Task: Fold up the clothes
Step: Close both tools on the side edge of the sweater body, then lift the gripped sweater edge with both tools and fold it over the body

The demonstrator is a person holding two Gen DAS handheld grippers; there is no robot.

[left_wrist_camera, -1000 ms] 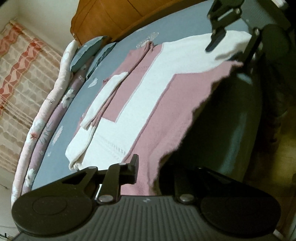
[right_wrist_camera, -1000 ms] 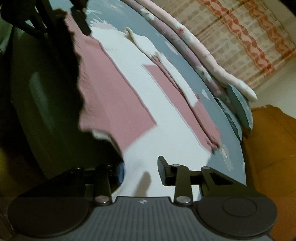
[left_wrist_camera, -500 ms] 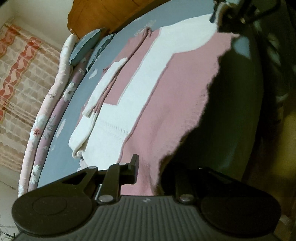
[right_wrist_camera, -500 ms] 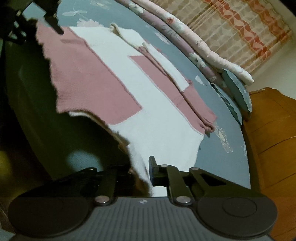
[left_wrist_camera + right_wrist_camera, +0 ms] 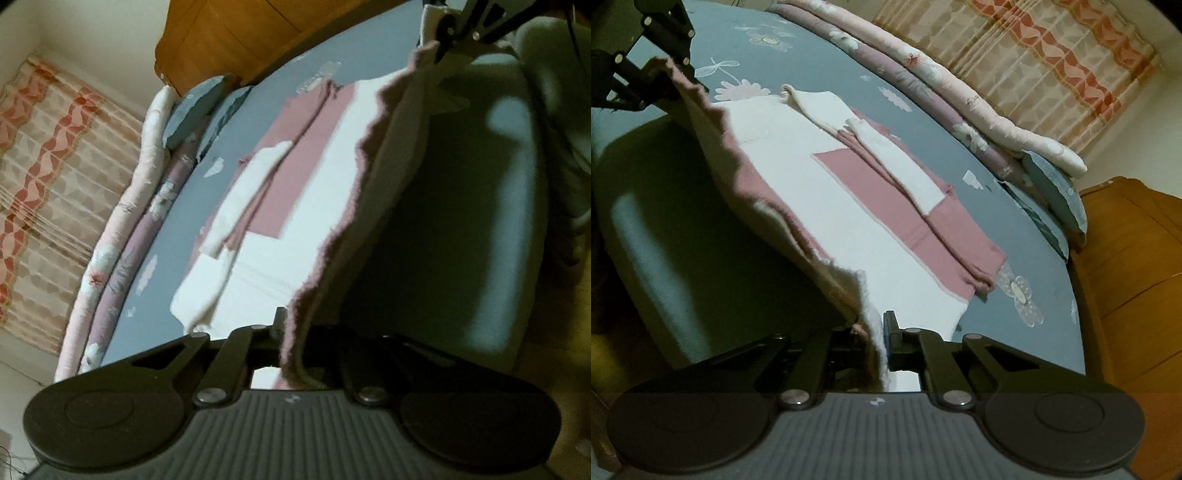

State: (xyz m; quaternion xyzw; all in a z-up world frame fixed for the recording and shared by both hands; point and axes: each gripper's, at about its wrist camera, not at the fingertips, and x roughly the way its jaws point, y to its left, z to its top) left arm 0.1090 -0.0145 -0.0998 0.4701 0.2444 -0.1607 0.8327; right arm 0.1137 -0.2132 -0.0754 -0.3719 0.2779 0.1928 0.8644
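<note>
Both grippers are clamped on the near hem of the sweater [image 5: 871,206], one at each corner.

Left gripper [image 5: 286,332]: jaws closed tight, pink hem pinched between them. Also seen from the right wrist view at top left [image 5: 670,79], gripping the far end of the same edge.

Right gripper [image 5: 875,332]: jaws closed tight on the white/pink corner of the hem, fabric bunched between them. From the left wrist view it sits top right [image 5: 443,40] with cloth in its grip.

Sweater: pink and white blocks, lying on the bed [image 5: 1049,280] with the body flat on the blue floral sheet. Near edge is lifted off the mattress and stretched between the two grippers, hanging over the bed's front side; the underside of the raised flap is in shadow. Sleeve [image 5: 897,162] is folded in and lies lengthwise on top of the body along the far side.

Background: rolled floral quilt [image 5: 960,96] along the far side of the bed, blue pillows [image 5: 1052,192] just beside its end, wooden headboard [image 5: 1134,251] beyond them, patterned curtain [image 5: 1052,59] behind.

Left wrist view is motion-blurred; detail on the fabric edge is soft.
</note>
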